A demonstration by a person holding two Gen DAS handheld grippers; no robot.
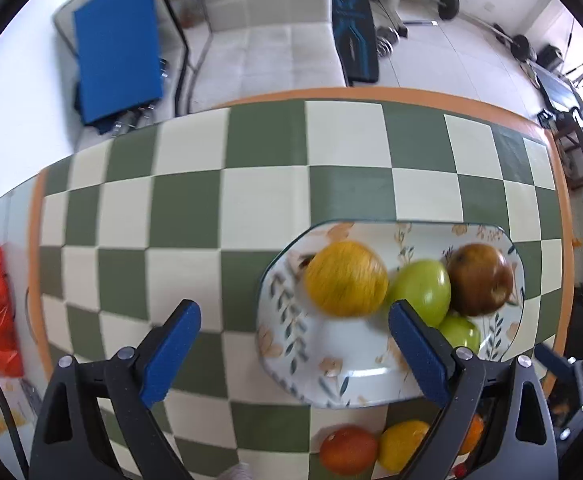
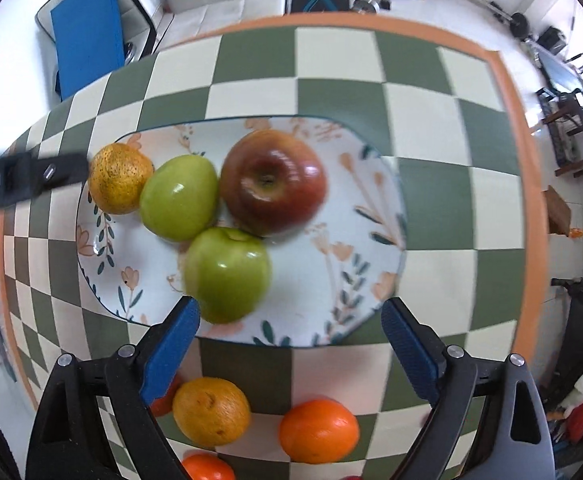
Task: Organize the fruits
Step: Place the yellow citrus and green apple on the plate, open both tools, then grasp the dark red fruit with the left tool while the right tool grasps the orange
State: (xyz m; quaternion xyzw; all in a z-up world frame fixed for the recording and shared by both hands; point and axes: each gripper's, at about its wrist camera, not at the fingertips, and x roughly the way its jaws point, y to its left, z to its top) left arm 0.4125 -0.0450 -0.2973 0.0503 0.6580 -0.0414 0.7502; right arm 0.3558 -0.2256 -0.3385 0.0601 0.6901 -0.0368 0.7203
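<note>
Floral plate (image 2: 371, 184) sits on the green-and-cream checkered tablecloth (image 2: 331, 72), already carrying four fruits: a yellow-orange citrus (image 2: 118, 179) at its left end, two green apples (image 2: 179, 197) (image 2: 227, 274) touching in the middle, and a red apple (image 2: 273, 181) against both. Loose fruit remains on the cloth on the near side of the plate: a yellowish orange (image 2: 210, 411), a brighter orange (image 2: 318, 430), and part of a third orange one (image 2: 207, 470) at the bottom edge; a reddish one is half hidden behind the left finger. Right gripper (image 2: 289, 340) hangs over the plate's near rim, jaws spread wide, nothing between them. The two nearest loose oranges lie below and behind its fingertips, toward the holder, so my read is that this hand must draw back and dip to reach either one. Round fruit, no long axis to speak of; approach angle matters little. Left gripper (image 1: 294, 348) is also wide and empty, hovering over bare cloth just left of the plate (image 1: 371, 376); its right finger overlaps the plate's left part. In the left wrist view a reddish fruit (image 1: 348, 450) and a yellow one (image 1: 401, 444) lie just beyond the plate's near rim, low in frame. Both hands look about equally near the loose group; the right seems better centred over it. Motion blur on the fruit in both views.
</note>
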